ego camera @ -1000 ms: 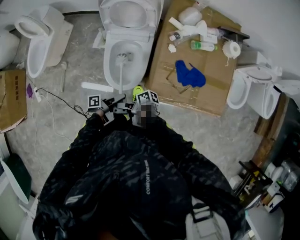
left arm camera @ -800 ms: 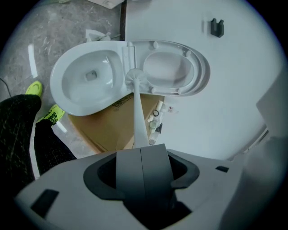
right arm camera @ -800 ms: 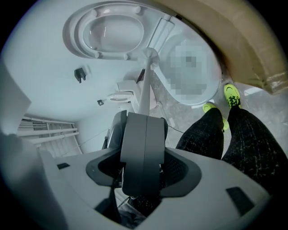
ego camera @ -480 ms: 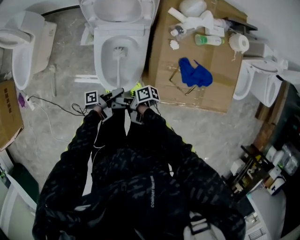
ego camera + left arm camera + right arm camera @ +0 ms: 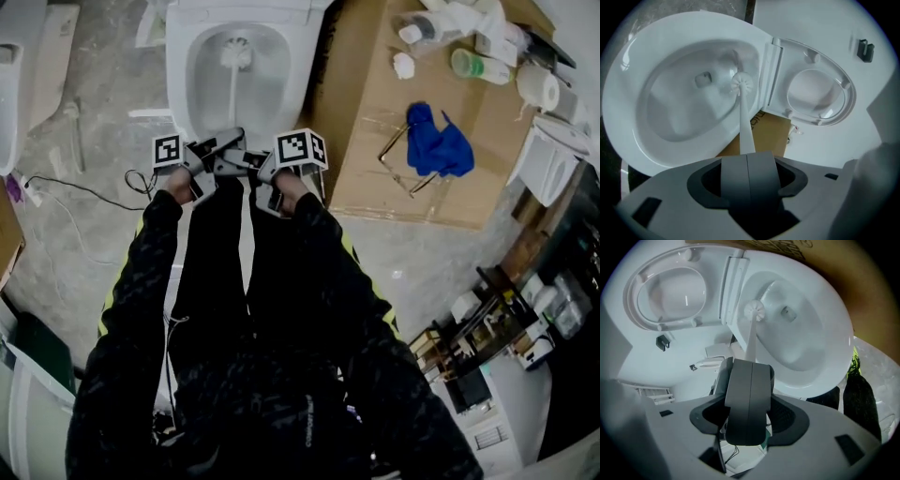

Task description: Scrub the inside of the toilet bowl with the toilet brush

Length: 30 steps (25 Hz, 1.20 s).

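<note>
A grey, marbled stone floor point(image 5: 94, 141) is seen, with a black cable point(image 5: 80, 185) trailed across it at the left. A flat brown cardboard sheet point(image 5: 356, 112) is laid on the floor to the right of the toilet point(image 5: 183, 37). A crumpled blue cloth point(image 5: 439, 150), bottles point(image 5: 473, 66) and a paper roll point(image 5: 539, 86) are scattered on the sheet.

The toilet is made of glossy white ceramic. Its bowl point(image 5: 670, 117) is oval and smooth, and the lid point(image 5: 820, 93) is stood up at the far side. The brush point(image 5: 742, 84), white with a round bristled head and a thin straight handle, is set head-down inside the bowl, at its far part near the hinge.

The near end of the handle is clenched by the left hand-held gripper point(image 5: 747, 157) and the right hand-held gripper point(image 5: 750, 369). Both are held side by side over the near rim, jaws pressed together on the handle.
</note>
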Motion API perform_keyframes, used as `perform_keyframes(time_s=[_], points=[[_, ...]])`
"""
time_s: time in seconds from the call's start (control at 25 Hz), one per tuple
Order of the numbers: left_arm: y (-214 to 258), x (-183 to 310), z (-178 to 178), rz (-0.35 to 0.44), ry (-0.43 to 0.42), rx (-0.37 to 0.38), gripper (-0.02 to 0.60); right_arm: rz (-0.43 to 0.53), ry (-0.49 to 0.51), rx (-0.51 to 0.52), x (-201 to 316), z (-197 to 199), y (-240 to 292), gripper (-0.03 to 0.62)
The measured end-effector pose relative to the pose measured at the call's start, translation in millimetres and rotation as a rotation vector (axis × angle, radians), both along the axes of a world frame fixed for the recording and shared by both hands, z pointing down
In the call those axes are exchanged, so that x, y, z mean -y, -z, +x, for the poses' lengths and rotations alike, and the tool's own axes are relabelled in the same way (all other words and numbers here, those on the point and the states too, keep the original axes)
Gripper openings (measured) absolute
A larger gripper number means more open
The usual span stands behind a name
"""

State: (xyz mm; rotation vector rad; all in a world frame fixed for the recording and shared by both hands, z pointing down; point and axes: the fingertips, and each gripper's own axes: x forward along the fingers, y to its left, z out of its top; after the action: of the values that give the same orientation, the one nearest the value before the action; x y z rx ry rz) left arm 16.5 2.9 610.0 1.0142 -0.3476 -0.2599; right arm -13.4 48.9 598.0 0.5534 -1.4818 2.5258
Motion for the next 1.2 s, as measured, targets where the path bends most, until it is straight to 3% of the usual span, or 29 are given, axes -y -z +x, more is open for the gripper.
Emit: perform_keyframes(time_s=[0.48,0.8,1.04,1.2], points=[[-90.1,45.2,-7.6,0.004,-0.041,0.004,0.238,-0.008,-0.040,-0.008,46.7,-9.8,-87.3,0.252],[-105.6,49.1,-4.4,0.011,-0.110,0.007,0.238,-0.001,-0.054,-0.011,53.0,-8.4,-102.8,0.253],[-103.8,47.0,3.7,-0.009,-0.190,0.000,0.238,0.026,-0.127,-0.050,54.9,-0.7,-104.3,0.252],[-102.1,40.7,11.3,-0.023,-0.236,-0.011,0.238,-0.014,-0.202,-0.066,50.4,3.9,-99.2,0.252]])
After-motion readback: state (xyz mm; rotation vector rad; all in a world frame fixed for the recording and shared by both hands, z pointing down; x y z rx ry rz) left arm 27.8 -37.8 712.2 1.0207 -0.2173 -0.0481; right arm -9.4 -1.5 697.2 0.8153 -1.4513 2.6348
